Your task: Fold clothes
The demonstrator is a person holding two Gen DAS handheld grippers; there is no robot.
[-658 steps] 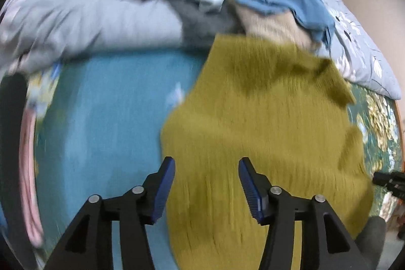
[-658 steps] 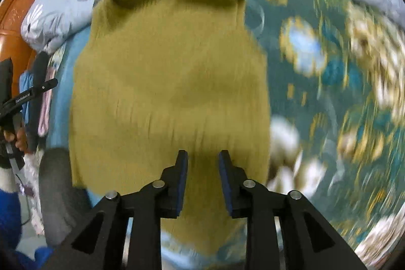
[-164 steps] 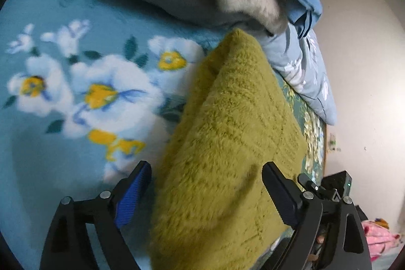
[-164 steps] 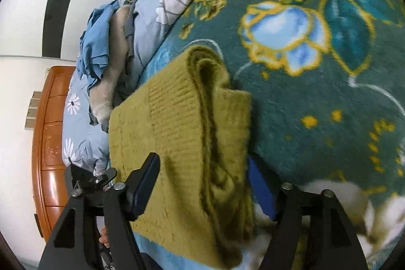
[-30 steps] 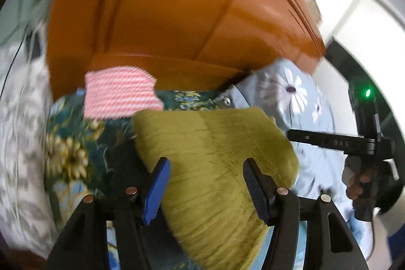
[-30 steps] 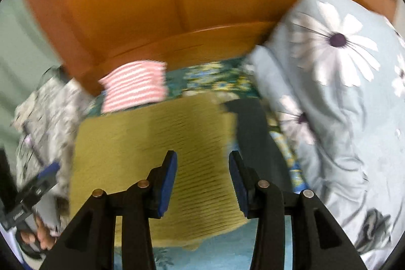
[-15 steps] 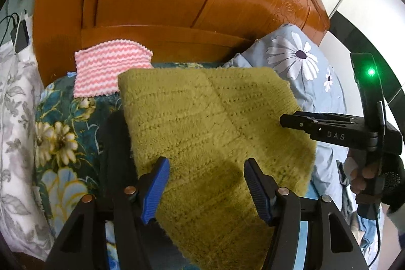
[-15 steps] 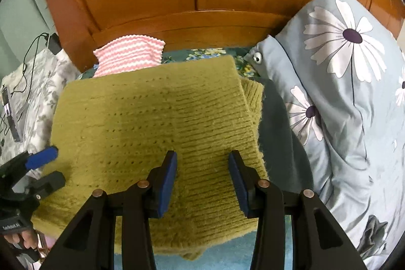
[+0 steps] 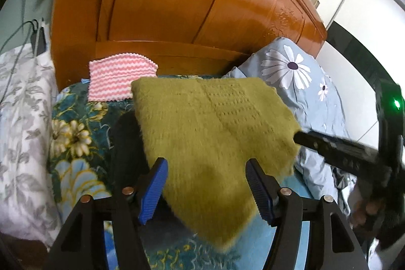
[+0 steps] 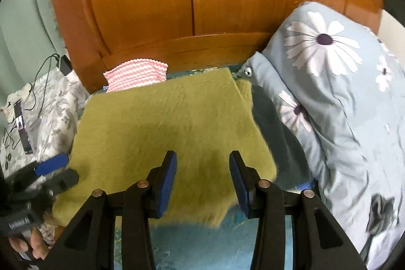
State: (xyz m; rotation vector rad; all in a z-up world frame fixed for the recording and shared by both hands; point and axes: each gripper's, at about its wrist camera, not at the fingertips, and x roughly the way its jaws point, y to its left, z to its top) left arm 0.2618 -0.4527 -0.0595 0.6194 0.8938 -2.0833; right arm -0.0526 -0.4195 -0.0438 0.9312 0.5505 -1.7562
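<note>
The folded olive-green knit sweater (image 9: pixel 212 123) lies flat on the bed near the wooden headboard, partly over a dark garment (image 9: pixel 126 143). It also shows in the right wrist view (image 10: pixel 167 128). My left gripper (image 9: pixel 206 184) is open and empty, its jaws just above the sweater's near edge. My right gripper (image 10: pixel 202 181) is open and empty over the sweater's near edge. Each gripper shows in the other's view, the right one (image 9: pixel 336 148) at the sweater's right side and the left one (image 10: pixel 48 168) at its left corner.
A folded pink-and-white striped cloth (image 9: pixel 119 82) lies against the orange wooden headboard (image 9: pixel 177 4). A blue daisy-print pillow (image 10: pixel 329 82) is on the right. A grey floral-covered surface (image 10: pixel 38 113) with cables and a phone is on the left. The floral teal bedspread (image 9: pixel 76 143) lies below.
Both grippers have pulled back a little from the sweater, which stays lying flat by the headboard. The right gripper now reaches the sweater's right edge in the left wrist view.
</note>
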